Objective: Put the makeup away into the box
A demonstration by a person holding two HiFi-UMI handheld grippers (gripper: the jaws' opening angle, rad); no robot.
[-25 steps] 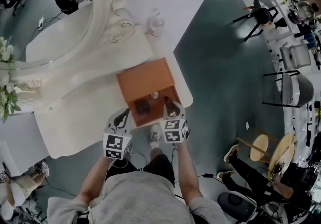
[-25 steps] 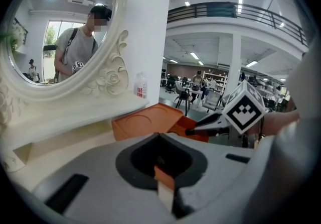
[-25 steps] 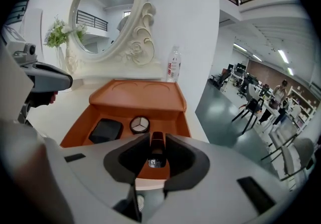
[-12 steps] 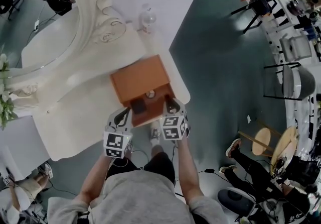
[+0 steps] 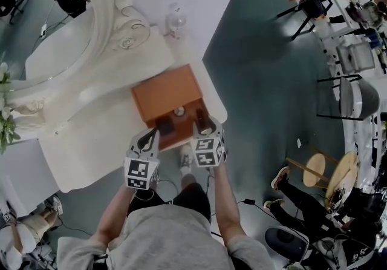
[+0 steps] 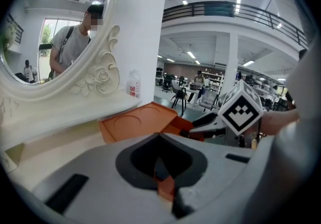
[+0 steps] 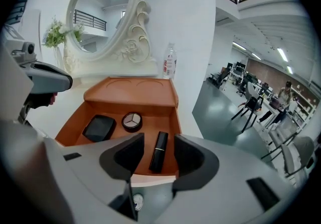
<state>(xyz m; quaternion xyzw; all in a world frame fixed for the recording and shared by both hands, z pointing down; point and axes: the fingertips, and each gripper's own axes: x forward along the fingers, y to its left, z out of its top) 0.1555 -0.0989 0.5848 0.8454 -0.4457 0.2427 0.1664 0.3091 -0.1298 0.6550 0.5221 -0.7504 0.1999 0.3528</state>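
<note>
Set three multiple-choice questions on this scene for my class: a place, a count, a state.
1. Where is the lipstick? A in the box B on the floor C on a chair
2. Makeup items in the box? A one B three C five
3. The right gripper has jaws A clamped on the lipstick B apart C unseen
1A: it lies on the box's bottom. 2B: lipstick, square compact, round compact. 3B: they have just been opening, the lipstick between them untouched.
</note>
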